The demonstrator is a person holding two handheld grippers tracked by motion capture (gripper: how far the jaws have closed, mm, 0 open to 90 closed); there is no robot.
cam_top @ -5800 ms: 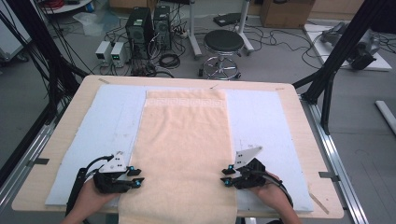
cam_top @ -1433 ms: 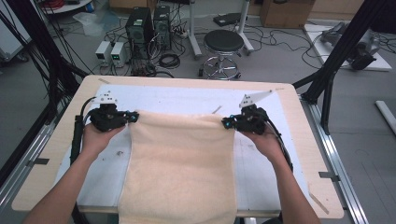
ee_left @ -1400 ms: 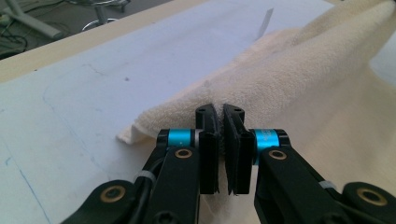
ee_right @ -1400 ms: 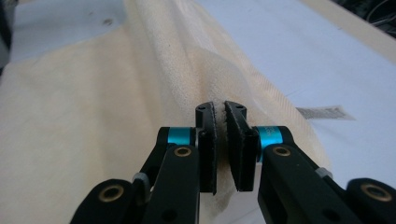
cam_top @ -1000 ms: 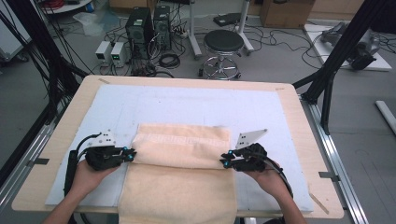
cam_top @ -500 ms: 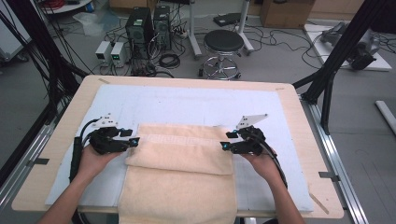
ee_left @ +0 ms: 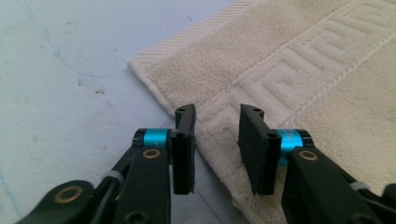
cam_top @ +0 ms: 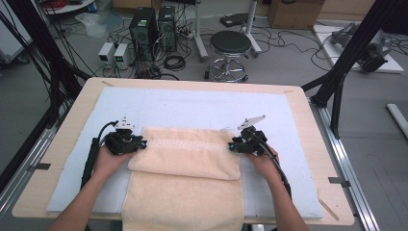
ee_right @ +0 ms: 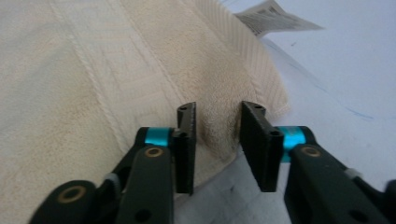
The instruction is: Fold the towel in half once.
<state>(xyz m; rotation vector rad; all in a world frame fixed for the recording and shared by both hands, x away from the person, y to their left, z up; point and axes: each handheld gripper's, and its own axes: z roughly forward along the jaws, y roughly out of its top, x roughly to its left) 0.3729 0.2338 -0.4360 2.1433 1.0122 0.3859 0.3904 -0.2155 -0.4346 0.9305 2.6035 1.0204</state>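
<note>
A beige towel point(cam_top: 185, 159) lies on the pale blue mat point(cam_top: 192, 108), its upper layer folded over and its lower part hanging off the front edge. My left gripper point(cam_top: 143, 144) rests at the folded layer's left end. In the left gripper view the left gripper point(ee_left: 217, 116) is open, straddling the towel point(ee_left: 303, 60) edge near the key-pattern border. At the layer's right end sits my right gripper point(cam_top: 231, 146). In the right gripper view the right gripper point(ee_right: 218, 114) is open over the towel point(ee_right: 93, 70) edge, and a white label point(ee_right: 273, 18) sticks out past the corner.
The mat covers most of the wooden table point(cam_top: 300, 110). Black frame posts point(cam_top: 337, 72) stand at the table's far right and far left. A stool point(cam_top: 231, 45) and computer boxes point(cam_top: 154, 29) stand on the floor beyond the far edge.
The towel's edge was carried from the far side toward the person and laid down as a folded layer. Both grippers then shifted slightly away and now stand open at its ends.
</note>
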